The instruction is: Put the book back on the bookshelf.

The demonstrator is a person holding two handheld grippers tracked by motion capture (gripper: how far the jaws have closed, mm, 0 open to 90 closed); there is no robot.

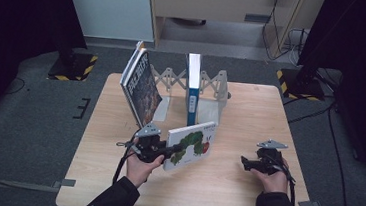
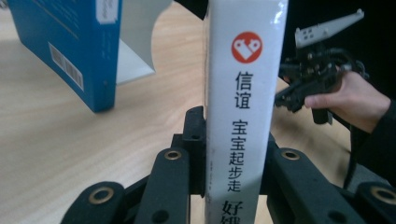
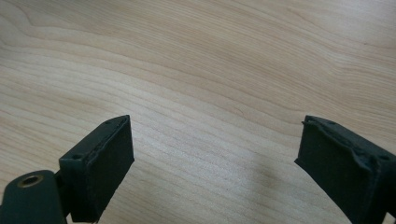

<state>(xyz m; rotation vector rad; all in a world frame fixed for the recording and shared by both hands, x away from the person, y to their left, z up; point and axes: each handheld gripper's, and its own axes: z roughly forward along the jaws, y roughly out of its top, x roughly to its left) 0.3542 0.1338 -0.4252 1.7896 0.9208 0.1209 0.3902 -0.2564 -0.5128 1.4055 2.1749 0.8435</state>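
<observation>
A white picture book (image 1: 192,144) with a green caterpillar on its cover stands tilted near the table's middle front. My left gripper (image 1: 169,152) is shut on its spine edge. In the left gripper view the white spine (image 2: 243,93), printed with a red heart logo and black characters, runs upright between the jaws of my left gripper (image 2: 236,140). My right gripper (image 1: 244,162) hovers at the front right, apart from the book. It also shows at the far right of the left gripper view (image 2: 286,95). In its own view my right gripper (image 3: 215,154) is open over bare wood.
A blue-spined book (image 1: 192,89) stands upright in a grey expandable rack (image 1: 213,83) at the table's back. A dark-covered book (image 1: 142,87) leans at the rack's left end. The wooden table (image 1: 250,109) has bare surface on its right half. Black stands flank the table's far corners.
</observation>
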